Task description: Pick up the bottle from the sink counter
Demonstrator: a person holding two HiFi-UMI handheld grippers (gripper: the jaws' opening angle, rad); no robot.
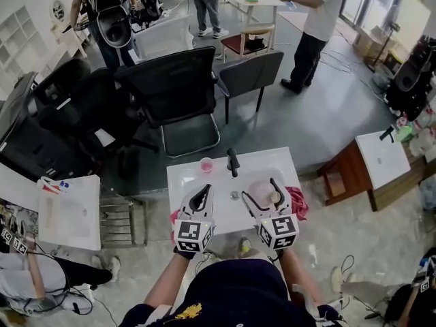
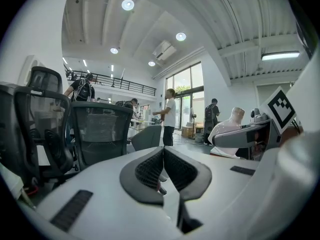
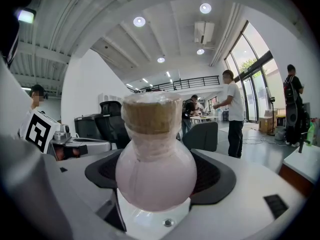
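The right gripper is closed around the belly of the bottle, which is placed over the white sink by the head view, its pale pink bulb and film-wrapped tan neck being made plain in the right gripper view, while the left gripper is pressed together, empty

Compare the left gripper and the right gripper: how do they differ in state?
The left gripper's jaws are pressed together, while the right gripper's jaws stand apart around a pink bottle. The left gripper holds nothing; the right gripper grips the pink bottle by its round body. Shared: in the head view, both are held over the white sink counter.
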